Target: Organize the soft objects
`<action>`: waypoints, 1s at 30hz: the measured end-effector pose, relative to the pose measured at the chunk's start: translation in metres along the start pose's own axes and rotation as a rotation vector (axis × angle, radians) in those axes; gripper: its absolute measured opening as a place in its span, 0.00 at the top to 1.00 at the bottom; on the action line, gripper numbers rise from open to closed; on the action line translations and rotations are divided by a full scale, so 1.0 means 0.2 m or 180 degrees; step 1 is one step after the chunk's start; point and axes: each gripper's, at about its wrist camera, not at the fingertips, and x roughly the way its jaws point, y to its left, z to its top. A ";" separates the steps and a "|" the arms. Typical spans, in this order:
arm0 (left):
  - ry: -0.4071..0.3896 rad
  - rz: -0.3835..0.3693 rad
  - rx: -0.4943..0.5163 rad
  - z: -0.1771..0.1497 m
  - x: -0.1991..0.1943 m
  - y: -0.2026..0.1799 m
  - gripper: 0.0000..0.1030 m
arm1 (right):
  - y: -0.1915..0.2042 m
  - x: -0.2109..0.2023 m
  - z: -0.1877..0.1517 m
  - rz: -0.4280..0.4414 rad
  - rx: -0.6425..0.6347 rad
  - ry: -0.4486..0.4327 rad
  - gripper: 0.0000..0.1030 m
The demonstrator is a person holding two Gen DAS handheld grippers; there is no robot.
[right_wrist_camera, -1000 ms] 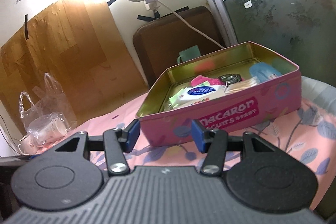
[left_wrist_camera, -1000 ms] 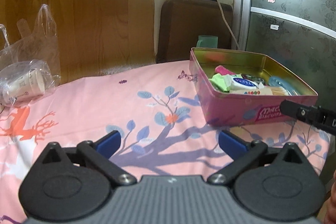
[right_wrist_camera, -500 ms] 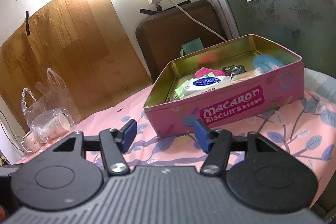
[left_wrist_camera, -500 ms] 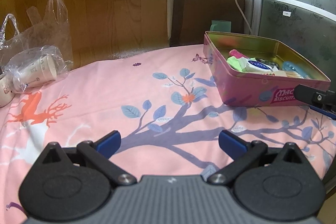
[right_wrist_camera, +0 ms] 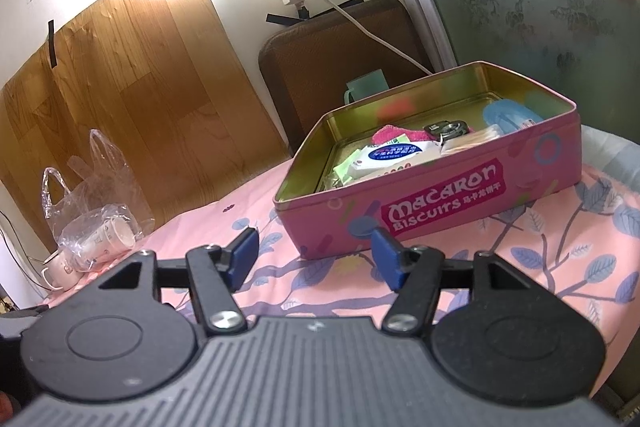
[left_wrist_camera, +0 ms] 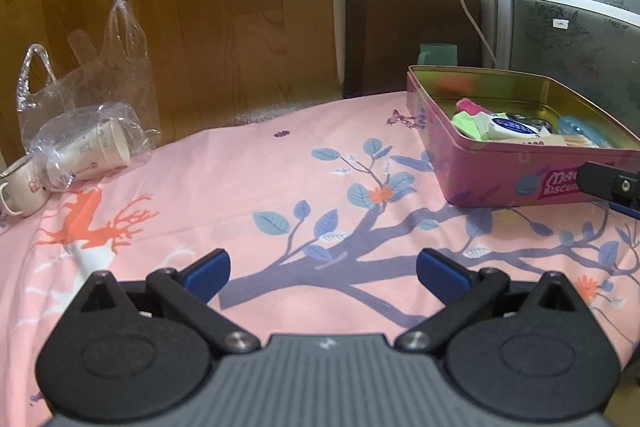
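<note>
The pink biscuit tin (right_wrist_camera: 436, 203) sat open on the pink floral cloth (left_wrist_camera: 280, 187), toward its right far corner. Inside lay a white wipes pack (right_wrist_camera: 394, 157), a pink cloth (right_wrist_camera: 394, 134), a green packet (left_wrist_camera: 472, 123), a blue item (right_wrist_camera: 506, 115) and cotton swabs (right_wrist_camera: 476, 139).

The right gripper (right_wrist_camera: 314, 253) hovered just before the tin's near wall; its jaws were opening, nothing between them. The left gripper (left_wrist_camera: 322, 269) stood over bare cloth, fingers wide apart, empty.

Far left: a clear plastic bag (left_wrist_camera: 86, 99) holding a paper cup (left_wrist_camera: 90, 151), with a white mug (left_wrist_camera: 20, 189) beside it. A green mug (right_wrist_camera: 366, 87) stood behind the tin.
</note>
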 end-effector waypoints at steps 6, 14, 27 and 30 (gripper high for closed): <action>-0.0053 0.0066 -0.0008 0.00 -0.01 0.01 0.00 | 0.00 0.00 0.00 0.0009 -0.0012 -0.0001 0.35; -0.0125 0.0158 -0.0030 0.01 -0.02 0.02 0.00 | 0.00 0.00 0.00 0.0014 -0.0014 0.0000 0.35; -0.0251 0.0346 0.0021 0.00 -0.05 0.00 0.00 | -0.01 0.00 -0.02 -0.0005 0.0019 0.0009 0.35; -0.0227 0.0312 0.0016 0.00 -0.05 -0.01 0.00 | -0.01 0.00 -0.02 -0.0004 0.0025 0.0013 0.35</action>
